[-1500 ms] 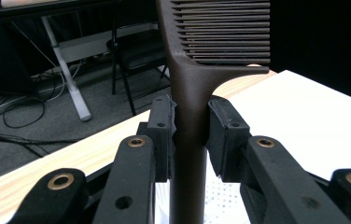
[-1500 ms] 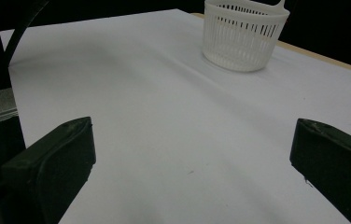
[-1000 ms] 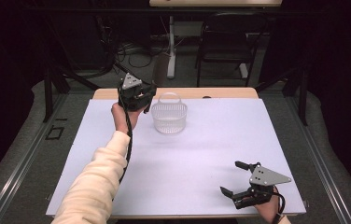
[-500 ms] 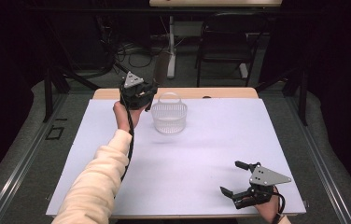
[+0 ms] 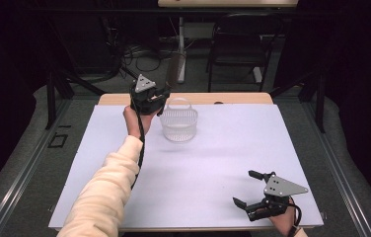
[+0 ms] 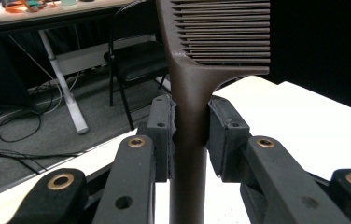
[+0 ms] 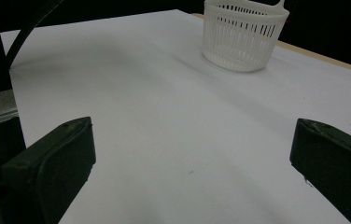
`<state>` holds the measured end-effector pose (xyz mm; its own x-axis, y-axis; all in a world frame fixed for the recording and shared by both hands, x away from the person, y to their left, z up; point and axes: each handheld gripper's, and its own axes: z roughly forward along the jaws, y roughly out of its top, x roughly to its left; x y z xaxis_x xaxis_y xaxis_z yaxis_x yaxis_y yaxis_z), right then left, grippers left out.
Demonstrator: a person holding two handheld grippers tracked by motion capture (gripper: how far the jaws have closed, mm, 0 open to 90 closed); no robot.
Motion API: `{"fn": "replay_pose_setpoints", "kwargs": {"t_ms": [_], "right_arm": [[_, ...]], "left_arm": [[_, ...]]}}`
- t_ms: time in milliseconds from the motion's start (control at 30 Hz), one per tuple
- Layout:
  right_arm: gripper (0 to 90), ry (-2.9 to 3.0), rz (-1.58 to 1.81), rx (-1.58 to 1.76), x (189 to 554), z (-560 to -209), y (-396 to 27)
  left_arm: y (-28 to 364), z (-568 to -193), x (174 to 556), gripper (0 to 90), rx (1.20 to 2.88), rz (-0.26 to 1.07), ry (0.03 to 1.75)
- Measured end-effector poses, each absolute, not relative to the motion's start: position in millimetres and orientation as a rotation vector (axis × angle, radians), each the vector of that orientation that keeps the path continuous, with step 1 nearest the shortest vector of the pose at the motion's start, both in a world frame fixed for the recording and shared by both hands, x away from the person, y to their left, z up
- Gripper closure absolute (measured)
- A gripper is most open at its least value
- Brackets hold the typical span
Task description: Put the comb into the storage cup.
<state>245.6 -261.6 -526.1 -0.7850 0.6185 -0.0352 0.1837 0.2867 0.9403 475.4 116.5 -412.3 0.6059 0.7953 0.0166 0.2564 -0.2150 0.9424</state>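
Observation:
My left gripper (image 6: 190,133) is shut on the handle of a dark brown comb (image 6: 211,42), whose toothed head rises above the jaws. In the high view that left gripper (image 5: 160,102) is raised at the table's far left, just left of a white slotted basket (image 5: 179,121); the comb (image 5: 174,66) sticks up from it. The basket (image 7: 243,32) stands upright on the white sheet. My right gripper (image 5: 250,188) rests low at the near right corner, jaws wide apart with nothing between them; its pads (image 7: 52,163) flank bare white sheet.
A white sheet (image 5: 213,163) covers the wooden table (image 5: 233,98). Beyond the far edge stand a black chair (image 5: 235,44), a table leg (image 5: 180,49) and loose cables (image 5: 134,52) on grey floor. Dark frame posts (image 5: 50,94) flank the table.
The left gripper with the comb has drifted slightly right, toward the basket. The right gripper has stayed where it was.

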Motion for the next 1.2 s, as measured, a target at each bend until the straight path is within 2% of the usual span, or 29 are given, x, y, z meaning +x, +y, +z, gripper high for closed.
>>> {"fn": "replay_pose_setpoints", "kwargs": {"t_ms": [1200], "right_arm": [[0.0,2.169,1.507,0.721,245.8,-526.0,-261.7]], "left_arm": [[103.9,-418.0,483.6,72.5,1.706,0.625,0.837]]}}
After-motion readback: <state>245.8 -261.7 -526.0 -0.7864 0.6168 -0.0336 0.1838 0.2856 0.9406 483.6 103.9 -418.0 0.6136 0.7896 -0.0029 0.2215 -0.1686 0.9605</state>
